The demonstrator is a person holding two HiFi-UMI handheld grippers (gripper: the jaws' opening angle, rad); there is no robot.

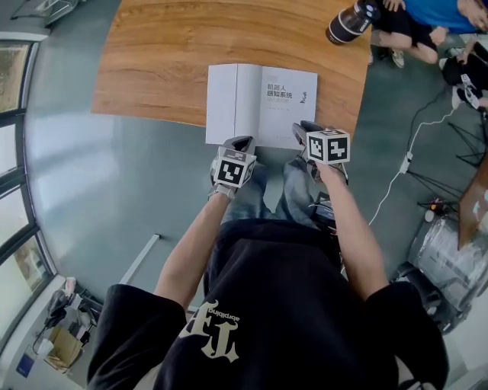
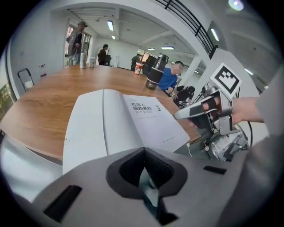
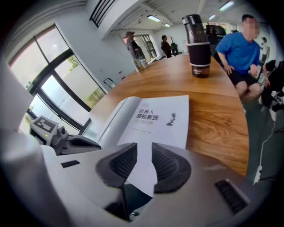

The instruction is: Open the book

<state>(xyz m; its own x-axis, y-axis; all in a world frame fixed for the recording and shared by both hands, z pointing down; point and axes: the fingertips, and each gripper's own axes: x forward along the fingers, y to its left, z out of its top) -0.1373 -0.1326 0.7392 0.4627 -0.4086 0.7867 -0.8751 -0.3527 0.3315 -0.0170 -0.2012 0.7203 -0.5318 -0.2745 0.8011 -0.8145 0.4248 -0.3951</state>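
Observation:
A white book (image 1: 259,103) lies open on the wooden table (image 1: 160,61), its title page facing up and its near edge hanging over the table's front edge. My left gripper (image 1: 238,143) sits just off that near edge, below the spine, and its jaws (image 2: 144,153) look shut with nothing in them. My right gripper (image 1: 305,129) is at the right part of the near edge. Its jaws (image 3: 143,153) stand open. The page's edge (image 3: 155,117) shows in the gap, but the pads do not press it.
A black tumbler (image 1: 351,21) stands at the table's far right corner, beside a seated person in blue (image 1: 435,15). A white cable (image 1: 404,164) runs across the floor at right. Other people stand at the table's far end (image 2: 77,40). Windows line the left wall.

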